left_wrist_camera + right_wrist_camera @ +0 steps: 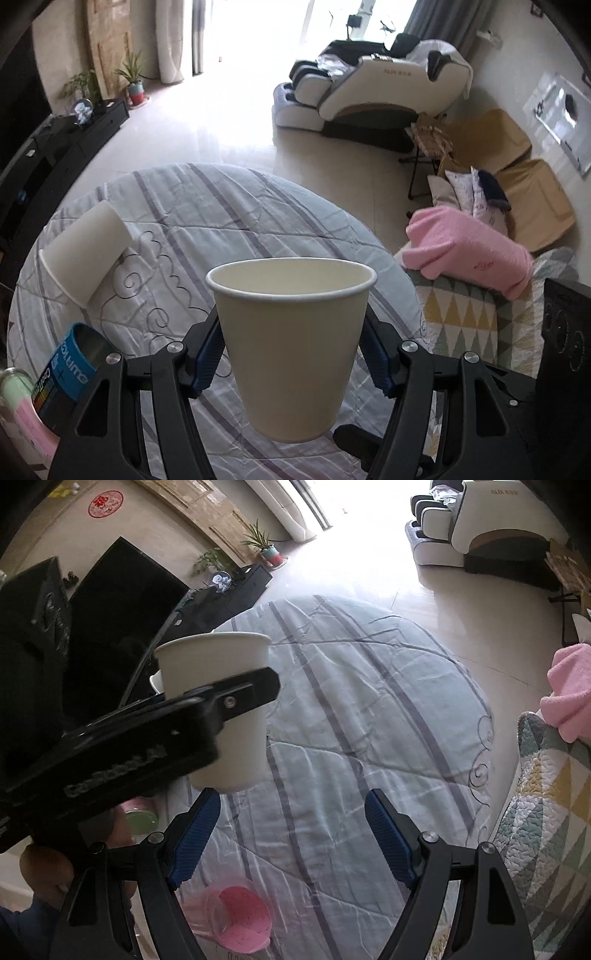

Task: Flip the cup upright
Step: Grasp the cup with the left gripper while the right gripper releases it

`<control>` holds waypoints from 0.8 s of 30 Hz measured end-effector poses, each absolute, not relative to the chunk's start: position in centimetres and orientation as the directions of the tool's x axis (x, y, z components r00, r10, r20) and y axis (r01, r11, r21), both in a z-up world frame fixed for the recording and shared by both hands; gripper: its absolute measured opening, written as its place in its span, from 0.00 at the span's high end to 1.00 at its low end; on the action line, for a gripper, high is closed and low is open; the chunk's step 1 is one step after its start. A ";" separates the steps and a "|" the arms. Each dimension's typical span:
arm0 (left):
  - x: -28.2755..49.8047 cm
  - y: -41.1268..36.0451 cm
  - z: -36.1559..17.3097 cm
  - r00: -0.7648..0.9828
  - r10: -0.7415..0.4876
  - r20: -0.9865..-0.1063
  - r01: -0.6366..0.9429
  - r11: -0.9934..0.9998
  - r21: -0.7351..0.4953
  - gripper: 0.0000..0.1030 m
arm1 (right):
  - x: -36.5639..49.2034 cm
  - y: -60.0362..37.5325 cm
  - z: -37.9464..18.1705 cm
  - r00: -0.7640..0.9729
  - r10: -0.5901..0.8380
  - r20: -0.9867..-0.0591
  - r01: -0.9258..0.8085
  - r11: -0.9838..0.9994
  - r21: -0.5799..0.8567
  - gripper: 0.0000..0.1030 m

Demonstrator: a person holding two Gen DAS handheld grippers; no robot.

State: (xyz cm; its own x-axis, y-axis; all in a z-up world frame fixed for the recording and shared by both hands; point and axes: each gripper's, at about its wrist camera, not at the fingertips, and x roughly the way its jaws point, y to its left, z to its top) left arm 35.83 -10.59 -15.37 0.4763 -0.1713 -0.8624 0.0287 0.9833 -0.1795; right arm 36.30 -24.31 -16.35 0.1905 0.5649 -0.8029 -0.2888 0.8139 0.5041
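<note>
A white paper cup (291, 343) stands mouth-up between the blue pads of my left gripper (291, 354), which is shut on its sides and holds it above the round table. The same cup (218, 709) shows in the right wrist view, gripped by the left gripper's black finger (236, 698). A second white paper cup (85, 251) lies on its side at the table's far left. My right gripper (291, 834) is open and empty above the tablecloth, to the right of the held cup.
The round table has a striped grey-white cloth (229, 206). A blue-labelled can (70, 373) and a pink-green container (14, 395) sit at the near left. A pink plastic cup (240, 919) lies on its side near the front edge. A sofa with a pink blanket (469, 247) is right.
</note>
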 end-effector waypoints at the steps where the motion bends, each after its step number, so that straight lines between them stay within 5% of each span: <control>1: 35.6 -10.5 -15.2 0.490 -0.167 -0.856 0.029 0.984 -0.176 0.35 | 36.3 -24.2 -16.3 0.194 0.574 -0.796 -0.291 0.808 0.512 0.20; 12: 34.6 -10.1 -15.5 0.512 -0.169 -0.842 0.032 0.983 -0.178 0.34 | 36.3 -22.8 -16.7 0.192 0.640 -0.744 -0.340 0.755 0.561 0.20; 24: 34.1 -10.4 -17.3 0.460 -0.127 -0.879 0.042 0.992 -0.121 0.34 | 37.7 -21.7 -19.8 0.199 0.535 -0.821 -0.296 0.831 0.470 0.20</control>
State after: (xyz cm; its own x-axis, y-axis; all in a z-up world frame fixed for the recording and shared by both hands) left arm 34.13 -10.41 -17.26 0.4600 -0.1267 -0.8788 0.0422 0.9918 -0.1208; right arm 37.72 -21.70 -19.80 0.1986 0.5352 -0.8210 -0.2960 0.8314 0.4703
